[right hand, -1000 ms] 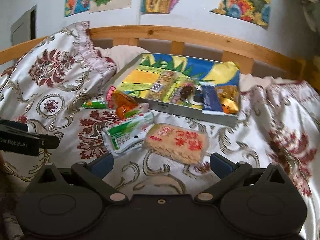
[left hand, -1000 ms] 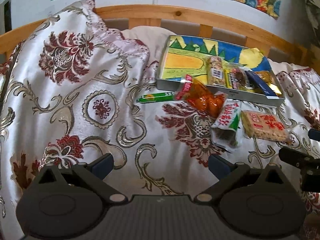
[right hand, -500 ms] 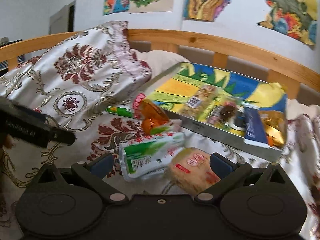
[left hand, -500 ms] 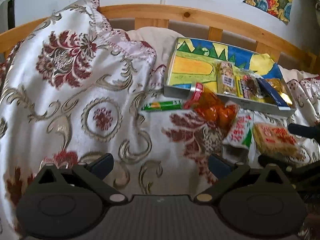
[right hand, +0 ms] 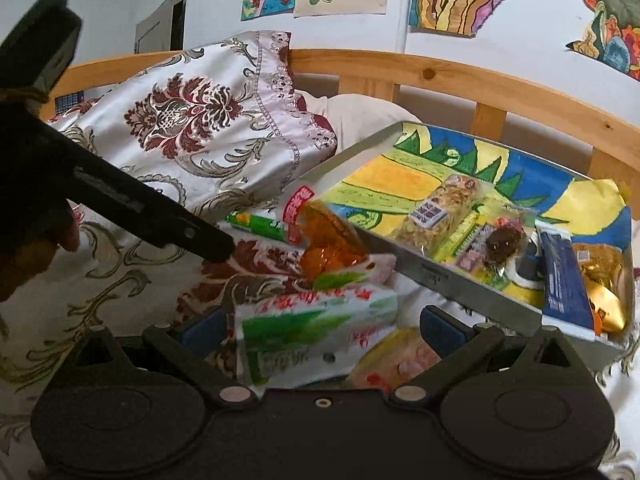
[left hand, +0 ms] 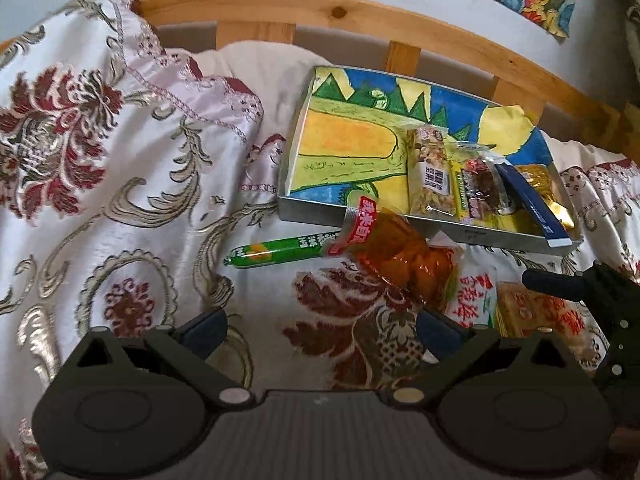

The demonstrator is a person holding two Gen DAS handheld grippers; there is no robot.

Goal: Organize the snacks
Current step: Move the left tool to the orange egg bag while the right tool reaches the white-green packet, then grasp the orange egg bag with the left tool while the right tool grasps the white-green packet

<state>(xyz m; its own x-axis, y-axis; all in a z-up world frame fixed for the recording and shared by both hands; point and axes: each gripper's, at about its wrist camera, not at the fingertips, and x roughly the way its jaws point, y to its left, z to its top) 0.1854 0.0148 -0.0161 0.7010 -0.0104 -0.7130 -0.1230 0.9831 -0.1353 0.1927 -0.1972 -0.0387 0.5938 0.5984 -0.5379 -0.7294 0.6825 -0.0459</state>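
A metal tray (left hand: 472,231) lined with a colourful drawing lies on the bed and holds several wrapped snacks at its right end. In front of it lie a green sausage stick (left hand: 276,249), an orange packet (left hand: 400,256), a white-and-green packet (right hand: 316,328) and a rice cracker pack (left hand: 536,312). My left gripper (left hand: 320,326) is open above the bedspread, just short of the orange packet. My right gripper (right hand: 320,326) is open, its jaws either side of the white-and-green packet, with the cracker pack (right hand: 396,360) beside it.
A patterned satin pillow (left hand: 100,120) rises at the left. A wooden bed rail (left hand: 360,12) runs along the back against a wall with drawings. The left gripper's finger (right hand: 160,220) crosses the right wrist view at left.
Both grippers have moved forward and closer to the loose snacks. The right gripper has come down over the white-and-green packet, which now sits between its jaws.
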